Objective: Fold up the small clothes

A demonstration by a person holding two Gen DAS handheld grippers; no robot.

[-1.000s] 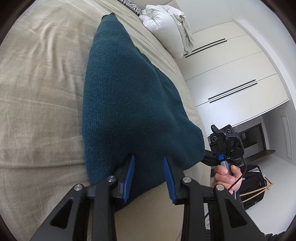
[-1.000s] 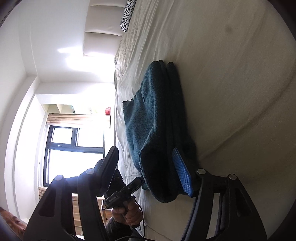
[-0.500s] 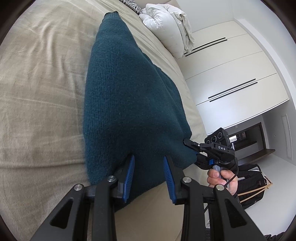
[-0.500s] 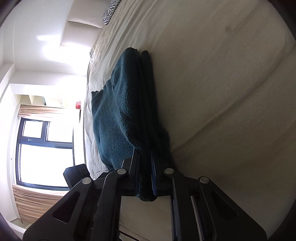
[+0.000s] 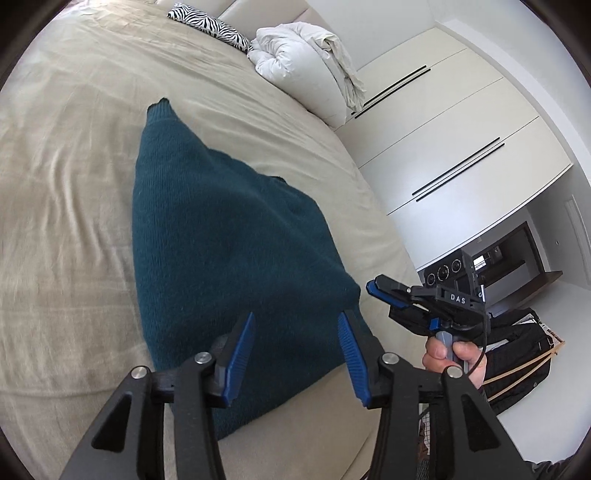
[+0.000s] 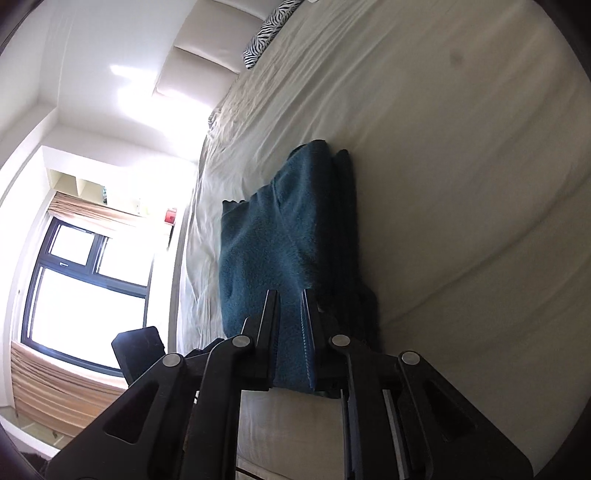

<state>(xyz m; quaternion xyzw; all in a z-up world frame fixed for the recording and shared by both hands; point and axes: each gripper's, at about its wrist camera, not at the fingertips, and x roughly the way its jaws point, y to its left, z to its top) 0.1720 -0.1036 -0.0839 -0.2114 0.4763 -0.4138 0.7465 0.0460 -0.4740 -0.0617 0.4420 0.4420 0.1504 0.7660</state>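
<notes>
A dark teal knitted sweater (image 5: 221, 236) lies folded on the beige bed (image 5: 66, 155). My left gripper (image 5: 295, 336) is open and empty, just above the sweater's near edge. My right gripper (image 5: 373, 286) shows in the left wrist view at the sweater's right corner, with nothing seen between its jaws there. In the right wrist view the right gripper (image 6: 290, 308) has its jaws nearly closed, with teal sweater (image 6: 266, 240) fabric showing between them. Whether they pinch the fabric is unclear.
A white duvet bundle (image 5: 306, 62) and a zebra pillow (image 5: 210, 26) lie at the head of the bed. White wardrobes (image 5: 454, 147) stand to the right. A dark bag (image 5: 517, 362) sits on the floor. A window (image 6: 85, 280) is on the far side.
Both grippers have drawn back from the sweater. The left jaws opened wider. The right gripper has backed off the sweater's corner.
</notes>
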